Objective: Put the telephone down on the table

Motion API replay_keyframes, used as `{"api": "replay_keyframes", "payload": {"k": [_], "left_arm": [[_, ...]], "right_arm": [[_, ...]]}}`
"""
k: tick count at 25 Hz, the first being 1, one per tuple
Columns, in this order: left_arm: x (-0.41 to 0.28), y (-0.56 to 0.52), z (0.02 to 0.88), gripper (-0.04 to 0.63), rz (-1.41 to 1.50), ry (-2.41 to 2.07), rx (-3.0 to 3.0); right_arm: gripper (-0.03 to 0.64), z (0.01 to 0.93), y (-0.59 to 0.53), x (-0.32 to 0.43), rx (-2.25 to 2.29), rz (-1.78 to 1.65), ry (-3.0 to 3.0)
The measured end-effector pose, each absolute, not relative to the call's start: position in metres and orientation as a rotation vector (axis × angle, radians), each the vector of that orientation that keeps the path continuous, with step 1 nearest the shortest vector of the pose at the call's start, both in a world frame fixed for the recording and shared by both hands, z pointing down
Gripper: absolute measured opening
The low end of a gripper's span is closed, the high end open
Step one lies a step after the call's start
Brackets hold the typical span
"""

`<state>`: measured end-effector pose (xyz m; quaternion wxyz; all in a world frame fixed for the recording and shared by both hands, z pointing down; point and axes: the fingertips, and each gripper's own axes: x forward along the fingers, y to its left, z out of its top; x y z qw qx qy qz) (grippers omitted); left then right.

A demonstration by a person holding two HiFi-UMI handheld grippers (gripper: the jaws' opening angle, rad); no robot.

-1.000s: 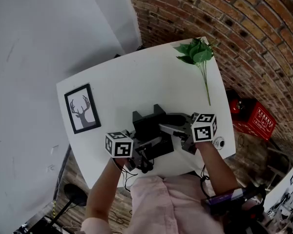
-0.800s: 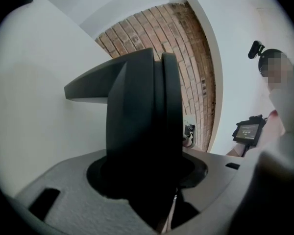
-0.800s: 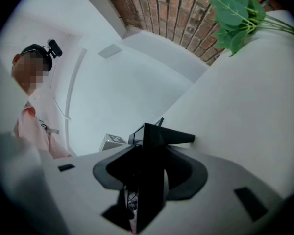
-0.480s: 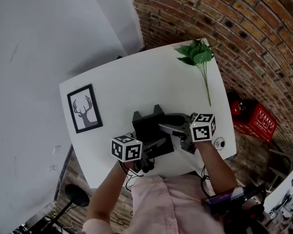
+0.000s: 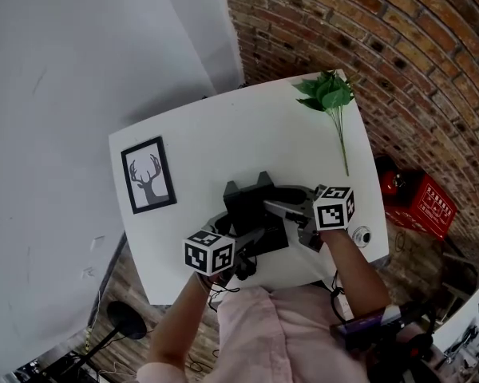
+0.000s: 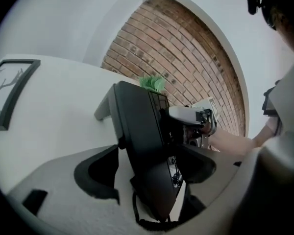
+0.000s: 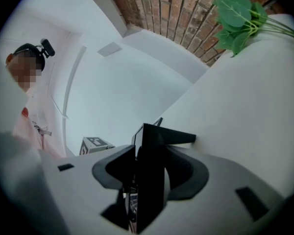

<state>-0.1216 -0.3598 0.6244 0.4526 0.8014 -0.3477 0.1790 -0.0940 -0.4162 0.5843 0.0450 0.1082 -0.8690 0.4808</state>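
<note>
The black telephone (image 5: 251,214) stands tilted on the white table (image 5: 223,142) near its front edge. My left gripper (image 5: 238,236) reaches it from the front left. In the left gripper view the telephone (image 6: 142,131) stands between the wide-spread jaws of the left gripper (image 6: 147,165), which have just been opening, and a gap shows beside the right pad. My right gripper (image 5: 283,214) comes in from the right. In the right gripper view both pads of the right gripper (image 7: 149,160) press on the telephone's thin edge (image 7: 152,175). Its coiled cord (image 5: 239,271) hangs at the table's front.
A framed deer picture (image 5: 150,175) lies at the table's left. A green leafy sprig (image 5: 329,94) lies at the far right corner. A small round object (image 5: 359,234) sits by the right edge. A brick wall and a red crate (image 5: 421,202) are on the right.
My left gripper's cube has shifted right and toward the table's front and has turned. Its jaws have spread apart around the telephone. The right gripper has kept still.
</note>
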Motion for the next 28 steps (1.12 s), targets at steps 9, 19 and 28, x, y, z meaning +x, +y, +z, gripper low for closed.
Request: {"api": "replay_keyframes", "payload": {"k": [9, 19, 28], "left_arm": [[-0.17, -0.36, 0.568, 0.322, 0.281, -1.194, 2.013], [-0.219, -0.392, 0.361, 0.01, -0.024, -1.834, 2.256], [-0.215, -0.385, 0.288, 0.002, -0.09, -2.064, 2.323]], "right_arm": [[0.298, 0.564, -0.422, -0.076, 0.56, 1.32, -2.656], [0.067, 0.387, -0.434, -0.078, 0.908, 0.59, -2.96], [0.006, 0.306, -0.417, -0.086, 1.127, 0.005, -2.95]]}}
